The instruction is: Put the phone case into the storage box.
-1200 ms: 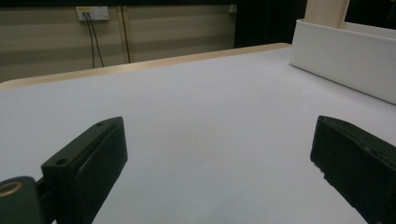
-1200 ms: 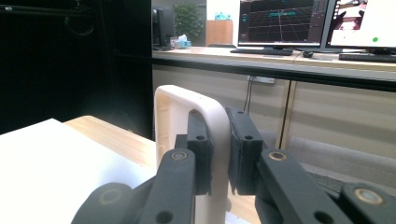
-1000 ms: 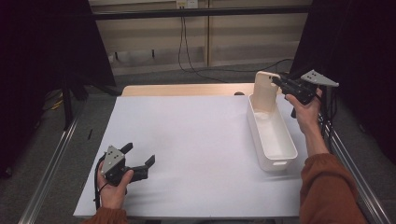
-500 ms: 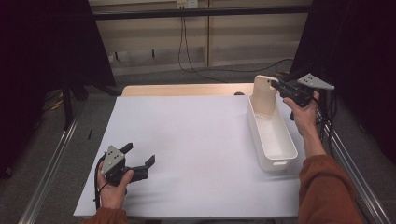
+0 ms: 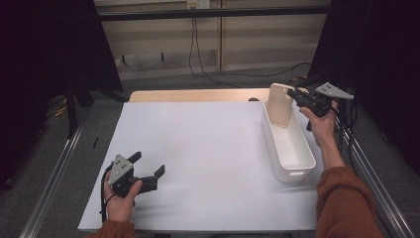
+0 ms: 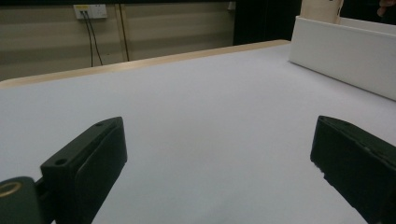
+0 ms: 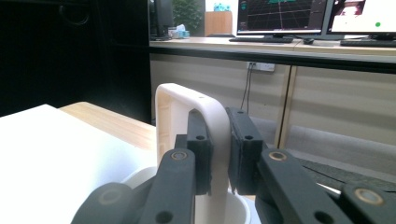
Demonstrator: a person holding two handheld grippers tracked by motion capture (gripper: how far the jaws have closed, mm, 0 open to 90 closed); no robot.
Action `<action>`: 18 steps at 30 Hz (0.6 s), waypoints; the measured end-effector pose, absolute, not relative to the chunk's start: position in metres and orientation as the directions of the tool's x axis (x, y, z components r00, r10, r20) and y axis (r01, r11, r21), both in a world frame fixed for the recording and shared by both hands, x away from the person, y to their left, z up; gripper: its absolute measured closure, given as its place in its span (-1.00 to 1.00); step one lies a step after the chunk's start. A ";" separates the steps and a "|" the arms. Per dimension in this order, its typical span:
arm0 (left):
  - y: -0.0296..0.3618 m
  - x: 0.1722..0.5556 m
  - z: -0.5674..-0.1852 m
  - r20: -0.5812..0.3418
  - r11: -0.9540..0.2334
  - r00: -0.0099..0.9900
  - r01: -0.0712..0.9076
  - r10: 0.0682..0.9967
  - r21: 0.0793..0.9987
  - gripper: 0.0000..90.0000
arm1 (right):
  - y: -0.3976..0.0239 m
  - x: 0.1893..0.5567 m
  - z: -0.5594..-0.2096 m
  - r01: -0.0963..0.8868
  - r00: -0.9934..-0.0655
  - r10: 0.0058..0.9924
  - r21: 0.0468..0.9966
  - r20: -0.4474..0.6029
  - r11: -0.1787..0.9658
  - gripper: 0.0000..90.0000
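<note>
Handle point(image 7: 205, 121) between fingers point(image 7: 198, 149) (monitors behind)

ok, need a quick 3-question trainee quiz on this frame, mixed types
1. True or false: the right hand-held gripper is shut on the tall handle of the white bin.
2. The left hand-held gripper is: A) open above the white sheet, B) shut on the bin, C) inside the bin.
3. Fill in: the bin stands near the sheet's ____ edge in the high view.

Key: 1 true; 2 A; 3 right.
</note>
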State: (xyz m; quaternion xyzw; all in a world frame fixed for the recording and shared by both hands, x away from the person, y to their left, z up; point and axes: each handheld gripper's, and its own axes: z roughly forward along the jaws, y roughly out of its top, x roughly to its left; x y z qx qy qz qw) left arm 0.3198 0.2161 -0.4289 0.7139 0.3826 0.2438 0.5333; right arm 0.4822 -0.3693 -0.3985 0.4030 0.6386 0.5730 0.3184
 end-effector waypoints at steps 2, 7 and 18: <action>0.216 0.320 -0.429 -0.054 -0.146 0.590 0.285 0.805 0.947 -0.92 | -0.370 0.483 -0.398 0.154 -0.481 0.875 0.988 0.054 0.024 0.80; 0.215 0.320 -0.429 -0.055 -0.146 0.592 0.286 0.804 0.947 -0.92 | -0.371 0.488 -0.395 0.185 -0.483 0.874 0.982 0.055 0.040 0.78; 0.215 0.321 -0.429 -0.054 -0.146 0.593 0.285 0.803 0.947 -0.91 | -0.373 0.500 -0.400 0.208 -0.468 0.883 0.975 0.031 0.075 0.74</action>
